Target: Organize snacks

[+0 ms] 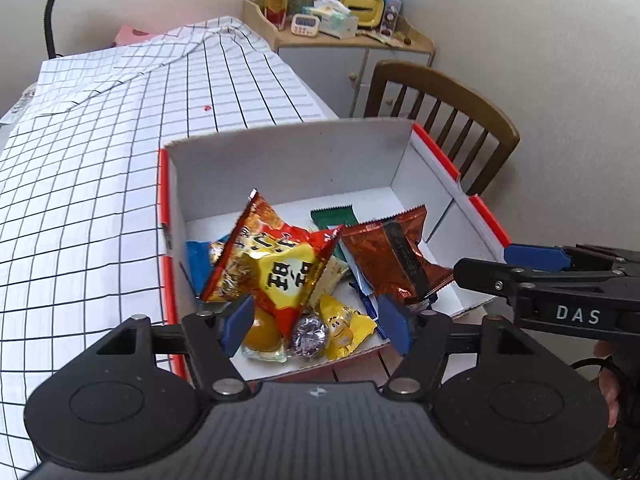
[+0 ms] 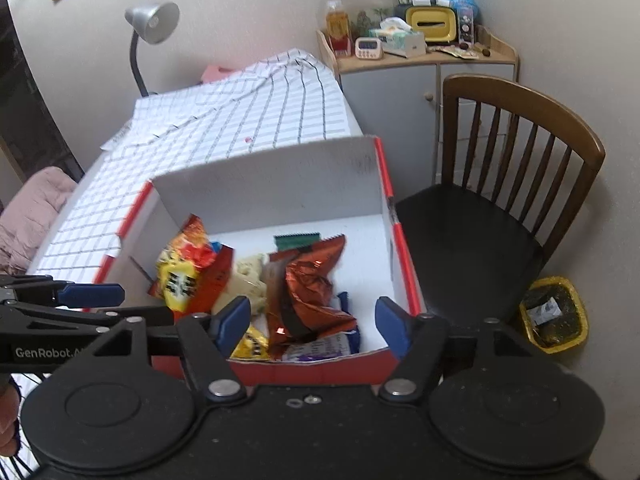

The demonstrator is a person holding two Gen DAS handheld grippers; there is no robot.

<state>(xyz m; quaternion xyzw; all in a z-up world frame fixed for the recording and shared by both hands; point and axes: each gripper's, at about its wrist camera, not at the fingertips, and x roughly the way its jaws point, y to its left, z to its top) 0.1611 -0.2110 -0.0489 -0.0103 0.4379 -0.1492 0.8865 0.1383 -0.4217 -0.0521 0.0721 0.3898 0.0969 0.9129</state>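
A red and white cardboard box (image 1: 280,152) (image 2: 280,184) sits at the near edge of the checked table. Inside lie several snacks: a red and yellow bag (image 1: 276,260) (image 2: 188,272), a brown foil bag (image 1: 392,256) (image 2: 308,284), a green pack (image 1: 332,216) (image 2: 298,240), a yellow candy pack (image 1: 344,328) and a silver foil sweet (image 1: 309,334). My left gripper (image 1: 316,322) is open and empty above the box's near side. My right gripper (image 2: 312,320) is open and empty above the near wall; it also shows at the right of the left wrist view (image 1: 532,264).
A wooden chair (image 2: 500,200) stands right of the table. A yellow bin (image 2: 554,312) sits on the floor beside it. A cabinet (image 2: 420,76) with clutter stands in the corner. A desk lamp (image 2: 150,28) is at the table's far end.
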